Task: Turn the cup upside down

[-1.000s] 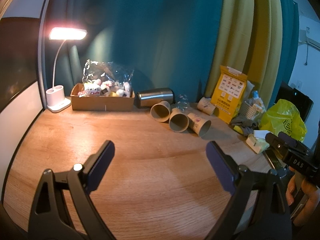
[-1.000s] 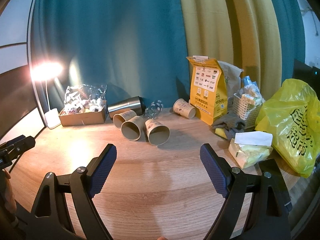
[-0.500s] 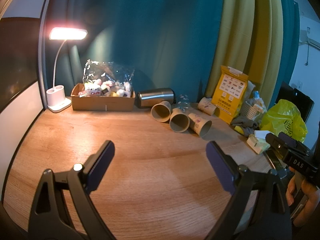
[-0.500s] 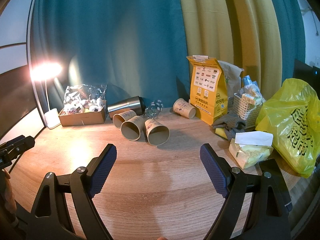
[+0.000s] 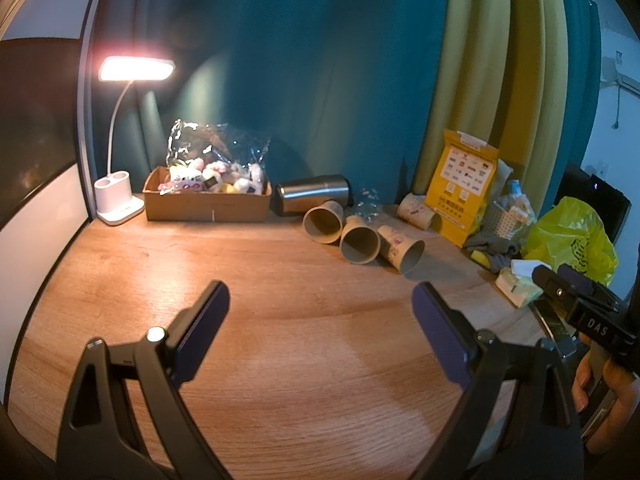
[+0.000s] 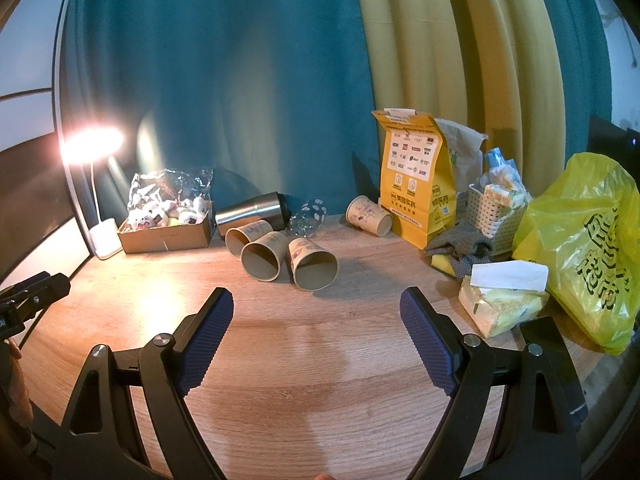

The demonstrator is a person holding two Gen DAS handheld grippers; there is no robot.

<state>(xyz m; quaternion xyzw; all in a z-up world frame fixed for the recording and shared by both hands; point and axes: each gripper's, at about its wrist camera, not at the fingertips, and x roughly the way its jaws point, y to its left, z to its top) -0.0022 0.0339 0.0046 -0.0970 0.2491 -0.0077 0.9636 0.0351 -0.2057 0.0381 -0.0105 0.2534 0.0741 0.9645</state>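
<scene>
Three paper cups lie on their sides in a row on the wooden table, mouths toward me: one (image 6: 244, 234), one (image 6: 264, 256) and one (image 6: 312, 264). In the left wrist view they lie at the back (image 5: 323, 220), (image 5: 360, 238), (image 5: 402, 247). Another paper cup (image 6: 368, 216) lies on its side by the yellow bag. A steel tumbler (image 6: 252, 210) and a clear glass (image 6: 308, 218) lie behind them. My left gripper (image 5: 320, 312) is open and empty, well short of the cups. My right gripper (image 6: 316, 316) is open and empty, just in front of the cups.
A cardboard box of plush toys (image 5: 208, 200) and a lit desk lamp (image 5: 120, 200) stand at the back left. A yellow paper bag (image 6: 416, 184), a white basket (image 6: 496, 212), a tissue pack (image 6: 500, 300) and a yellow plastic bag (image 6: 588, 240) crowd the right side.
</scene>
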